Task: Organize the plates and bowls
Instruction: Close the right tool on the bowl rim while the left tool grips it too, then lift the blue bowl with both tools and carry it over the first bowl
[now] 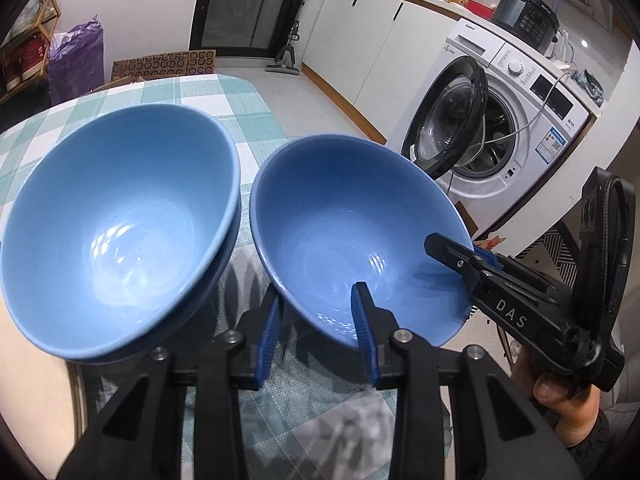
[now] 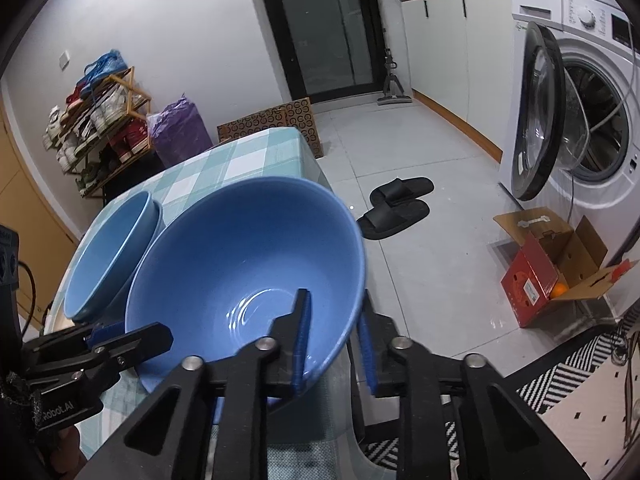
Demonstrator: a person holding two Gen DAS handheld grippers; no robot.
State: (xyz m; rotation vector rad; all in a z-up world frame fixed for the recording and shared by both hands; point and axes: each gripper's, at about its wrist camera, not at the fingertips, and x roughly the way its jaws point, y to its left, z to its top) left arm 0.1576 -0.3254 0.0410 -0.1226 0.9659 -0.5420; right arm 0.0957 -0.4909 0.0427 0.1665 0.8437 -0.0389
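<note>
A blue bowl is held tilted over the checked table's right edge; it also shows in the right wrist view. My left gripper straddles its near rim with the jaws wide and not pressing. My right gripper straddles its right rim, one finger inside and one outside, jaws close on the wall; it appears in the left wrist view. A stack of two blue bowls sits to the left on the table, also in the right wrist view.
The table has a green-and-white checked cloth. A washing machine with its door open stands right. Black slippers and an open red carton lie on the floor. A shoe rack stands at the far wall.
</note>
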